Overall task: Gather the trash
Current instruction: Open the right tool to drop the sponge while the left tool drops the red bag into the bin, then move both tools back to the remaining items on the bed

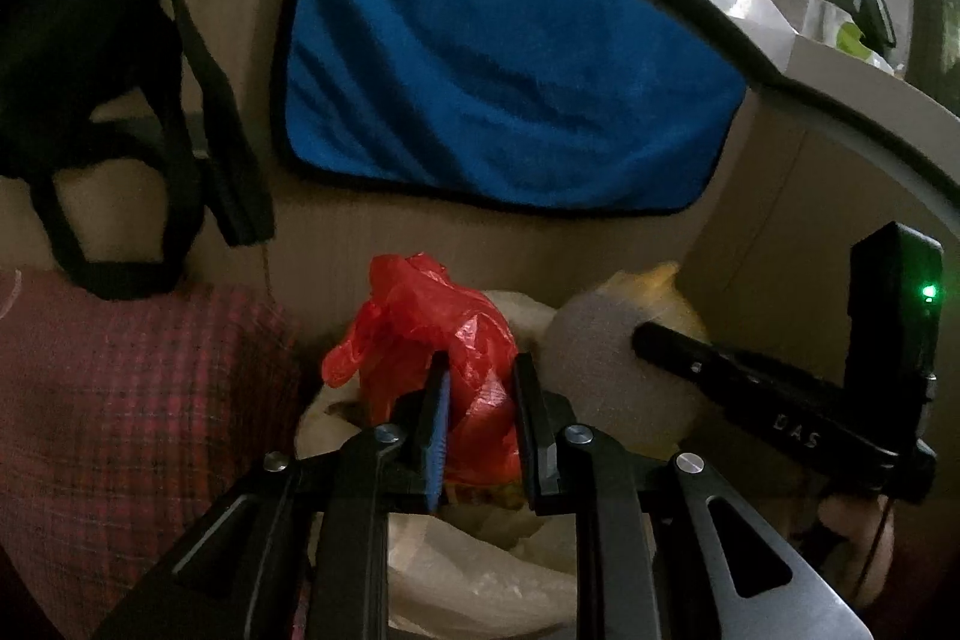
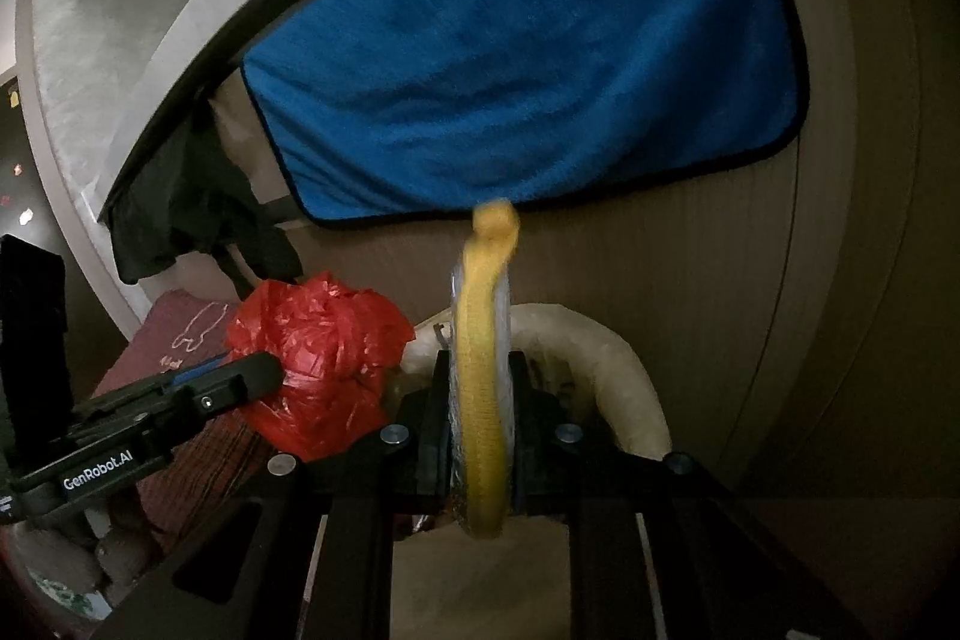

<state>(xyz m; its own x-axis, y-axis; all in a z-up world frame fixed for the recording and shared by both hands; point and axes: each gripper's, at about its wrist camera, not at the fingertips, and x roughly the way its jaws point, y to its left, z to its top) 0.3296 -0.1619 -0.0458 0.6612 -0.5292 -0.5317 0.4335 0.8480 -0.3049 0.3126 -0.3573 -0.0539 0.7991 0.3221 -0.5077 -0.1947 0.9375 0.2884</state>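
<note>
Crinkled red plastic bag (image 1: 444,340) in left tongs (image 1: 480,418).

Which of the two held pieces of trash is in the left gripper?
The crumpled red plastic bag, pinched by the left gripper. The right gripper holds the other: a yellow-and-clear wrapped item.

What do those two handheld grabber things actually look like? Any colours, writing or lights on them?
Both are matte black, with angular link bars and round silver pivot bolts. The left gripper has flat black jaws, one with a ribbed blue pad; white lettering on its side reads "GenRobot.AI". The right gripper is built the same; its side shows faint "DAS" lettering, and a black box on it carries a small green light.
</note>
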